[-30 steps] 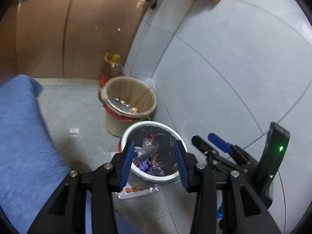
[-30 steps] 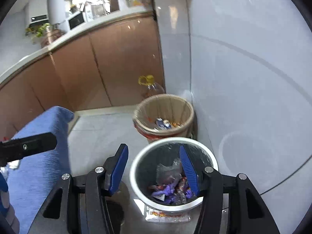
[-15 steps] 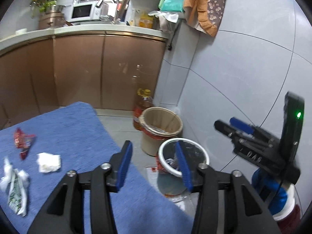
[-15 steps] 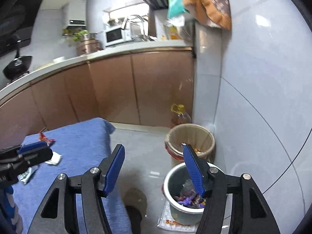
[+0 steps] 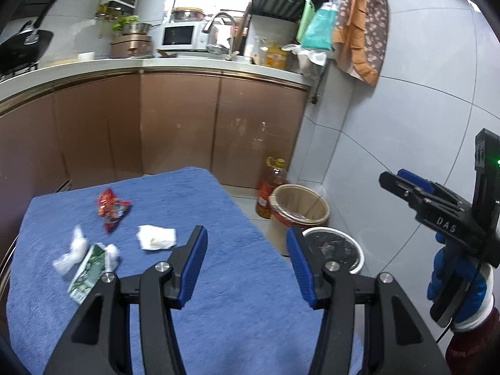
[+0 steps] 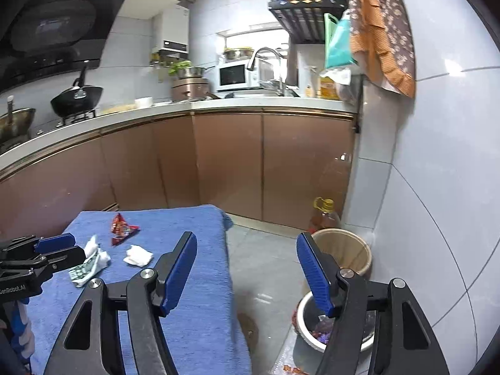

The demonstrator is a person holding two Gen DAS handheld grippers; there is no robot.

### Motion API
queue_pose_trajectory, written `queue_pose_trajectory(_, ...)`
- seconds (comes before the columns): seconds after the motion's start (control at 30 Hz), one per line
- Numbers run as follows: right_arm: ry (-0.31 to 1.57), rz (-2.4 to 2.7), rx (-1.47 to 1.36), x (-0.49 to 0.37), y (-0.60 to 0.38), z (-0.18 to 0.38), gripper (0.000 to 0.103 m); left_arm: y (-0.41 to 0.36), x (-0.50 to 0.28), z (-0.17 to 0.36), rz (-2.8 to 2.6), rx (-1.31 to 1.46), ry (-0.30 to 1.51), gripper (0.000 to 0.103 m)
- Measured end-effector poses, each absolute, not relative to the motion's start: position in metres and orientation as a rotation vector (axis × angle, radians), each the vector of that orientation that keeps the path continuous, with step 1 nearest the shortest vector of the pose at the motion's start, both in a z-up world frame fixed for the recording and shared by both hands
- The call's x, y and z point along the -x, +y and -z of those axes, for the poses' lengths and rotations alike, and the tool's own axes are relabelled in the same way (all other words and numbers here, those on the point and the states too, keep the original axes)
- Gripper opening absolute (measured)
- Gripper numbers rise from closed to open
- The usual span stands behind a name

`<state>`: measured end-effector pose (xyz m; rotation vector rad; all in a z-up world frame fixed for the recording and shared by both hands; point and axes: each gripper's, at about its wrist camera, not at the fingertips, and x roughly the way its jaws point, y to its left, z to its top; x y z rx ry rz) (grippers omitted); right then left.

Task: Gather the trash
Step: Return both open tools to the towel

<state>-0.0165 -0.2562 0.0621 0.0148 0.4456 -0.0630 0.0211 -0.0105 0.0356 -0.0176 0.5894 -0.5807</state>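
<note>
On the blue cloth-covered table (image 5: pixel 218 297) lie a red snack wrapper (image 5: pixel 111 207), a crumpled white tissue (image 5: pixel 155 238), a green-and-white packet (image 5: pixel 89 268) and clear plastic scraps (image 5: pixel 73 250). The wrapper (image 6: pixel 122 228), tissue (image 6: pixel 138 255) and packet (image 6: pixel 86 267) also show in the right wrist view. My left gripper (image 5: pixel 247 257) is open and empty above the table's right side. My right gripper (image 6: pixel 247 270) is open and empty over the table's right edge. A white trash bin (image 5: pixel 339 250) with wrappers stands on the floor at the right; it also shows in the right wrist view (image 6: pixel 304 322).
A beige bin (image 5: pixel 298 203) and an oil bottle (image 5: pixel 272 187) stand by the tiled wall behind the white bin. Brown kitchen cabinets (image 5: pixel 178 131) run behind the table. A flat wrapper (image 6: pixel 289 368) lies on the floor by the white bin.
Both grippers have lifted and swung left, from over the white bin to over the blue table. The trash on the table has come into view. Both jaws stay open.
</note>
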Motion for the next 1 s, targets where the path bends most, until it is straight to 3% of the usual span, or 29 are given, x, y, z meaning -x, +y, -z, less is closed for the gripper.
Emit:
queue_pose_trajectory(0.57,0.599,-0.153,0.023,-0.054,-0.187,-0.006,0.066,0.106,-0.071,0.052,0.381,-0.016,0.743,0.055)
queue_pose_trajectory(1.0,0.758,-0.303,0.049,-0.139,-0.139,0.068,0.066,0.105,-0.139,0.114,0.318,-0.147,0.896,0.055)
